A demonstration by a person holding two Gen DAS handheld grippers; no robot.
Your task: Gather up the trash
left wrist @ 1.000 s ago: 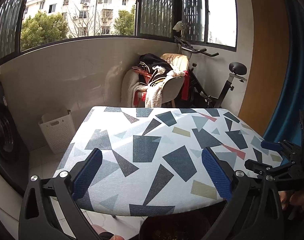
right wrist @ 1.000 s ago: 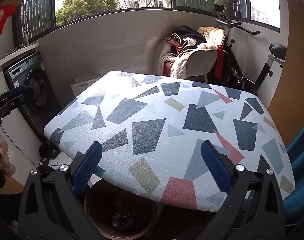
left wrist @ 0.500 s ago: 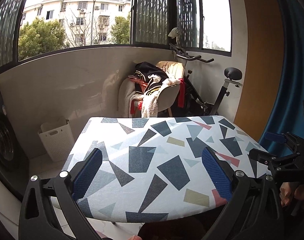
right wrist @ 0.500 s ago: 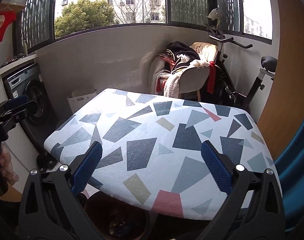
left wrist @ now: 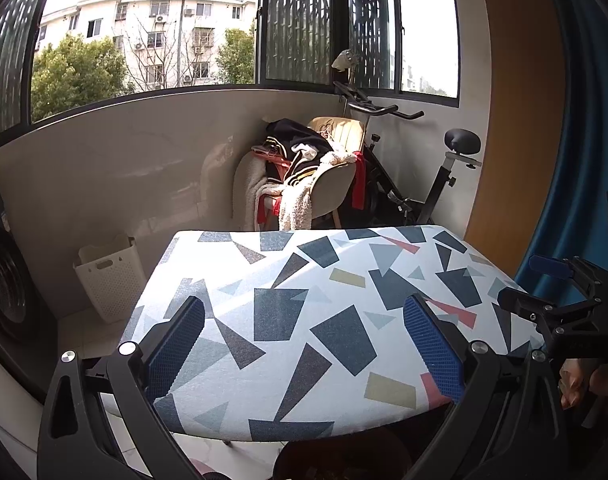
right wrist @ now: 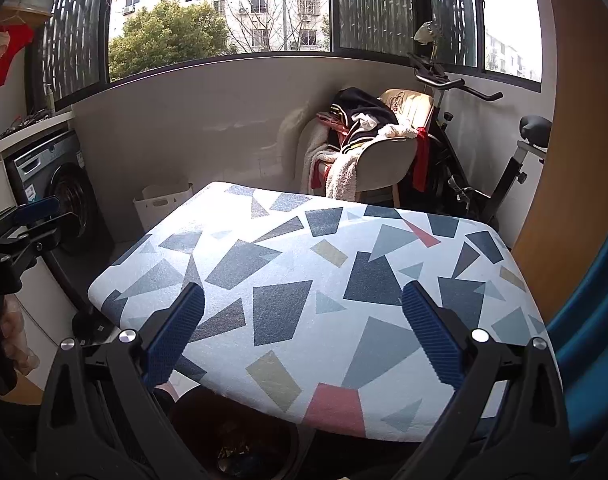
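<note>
Both the left gripper and the right gripper hang spread wide and hold nothing above the patterned table. Below the right gripper, under the table's near edge, sits a brown bin with trash inside.

The table wears a matt cloth cover with a fine grainy weave, printed in flat geometric patches. Both grippers are matt black plastic with shiny metal screw heads, and the left gripper has blue pads with a ribbed, rubbery look (same on the right gripper). The laundry basket is smooth white plastic. The wall panel looks glossy, and the chair holds fluffy cloth.
</note>
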